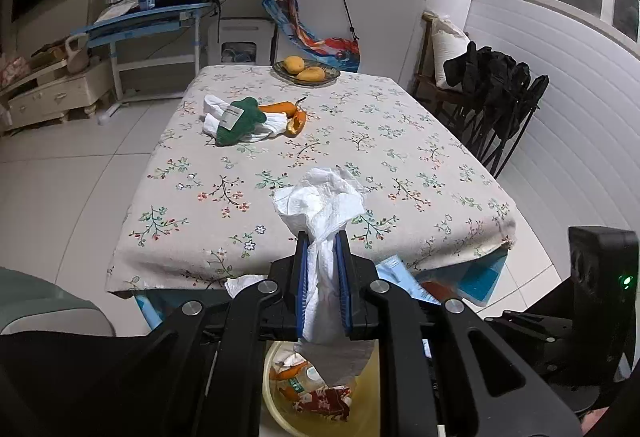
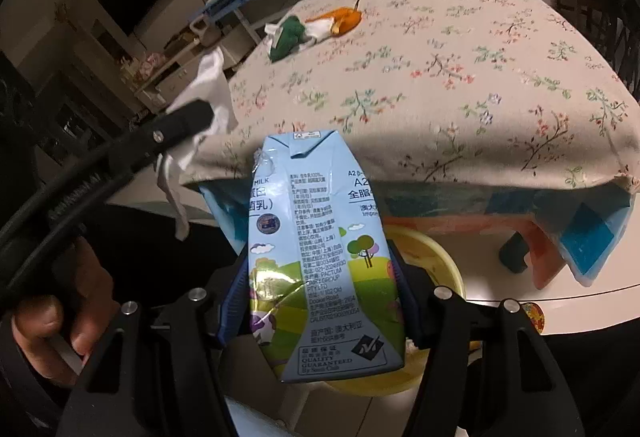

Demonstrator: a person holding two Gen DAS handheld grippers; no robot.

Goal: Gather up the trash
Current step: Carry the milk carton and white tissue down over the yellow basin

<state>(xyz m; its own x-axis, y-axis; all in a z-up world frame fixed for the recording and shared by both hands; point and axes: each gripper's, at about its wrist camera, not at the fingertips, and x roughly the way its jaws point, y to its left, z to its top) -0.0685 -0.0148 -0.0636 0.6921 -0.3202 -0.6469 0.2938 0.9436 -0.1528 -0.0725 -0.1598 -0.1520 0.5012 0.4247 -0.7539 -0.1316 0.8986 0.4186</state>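
Floral tablecloth (image 1: 280, 141), white floor tiles (image 1: 60, 177)

Both wrist views close, facing across the shared table (image 1: 280, 165), probably angled downward

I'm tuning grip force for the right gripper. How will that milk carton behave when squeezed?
The milk carton is already creased and dented between the right gripper fingers, so it probably crushes easily. It looks emptied, likely light. Its glossy printed skin may slip.
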